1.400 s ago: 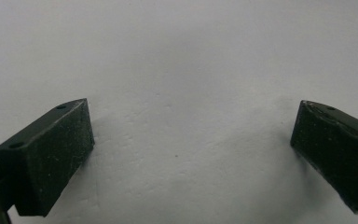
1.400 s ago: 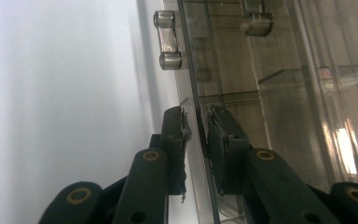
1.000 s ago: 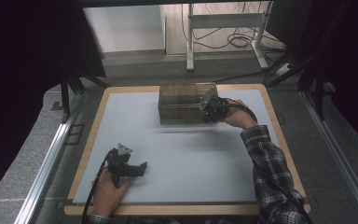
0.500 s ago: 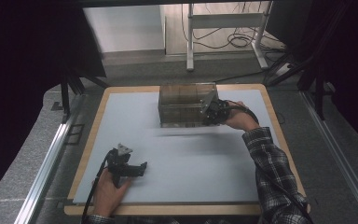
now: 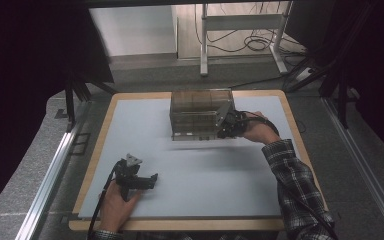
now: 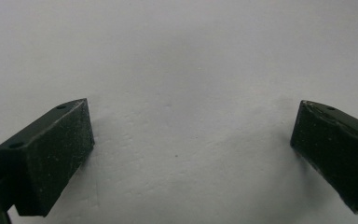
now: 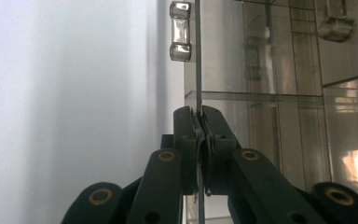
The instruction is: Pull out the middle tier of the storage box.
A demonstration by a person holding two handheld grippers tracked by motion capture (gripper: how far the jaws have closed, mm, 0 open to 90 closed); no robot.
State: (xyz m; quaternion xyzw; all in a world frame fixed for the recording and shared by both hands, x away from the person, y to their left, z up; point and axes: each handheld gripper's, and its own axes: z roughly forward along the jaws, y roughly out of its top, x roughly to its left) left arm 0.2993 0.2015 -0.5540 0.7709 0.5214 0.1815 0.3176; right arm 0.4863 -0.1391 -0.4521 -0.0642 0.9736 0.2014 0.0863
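A smoky clear plastic box (image 5: 195, 112) with several inner compartments stands at the far middle of the white mat (image 5: 205, 185). My right gripper (image 5: 225, 126) is at its right front corner. In the right gripper view the jaws (image 7: 199, 119) are shut on the edge of a thin clear panel (image 7: 198, 60) of the box, which has a small metal hinge (image 7: 180, 31) farther along it. My left gripper (image 5: 150, 179) lies low over the mat at the near left. Its jaws (image 6: 191, 154) are open, with bare mat between them.
The mat lies on a wooden board (image 5: 100, 145) with a raised rim. A metal rail (image 5: 50, 175) runs along the left side and another along the right (image 5: 365, 170). A white stand's legs and cables (image 5: 245, 35) are on the floor beyond.
My right hand has edged slightly toward the near side while still gripping the panel. The left gripper has kept still.
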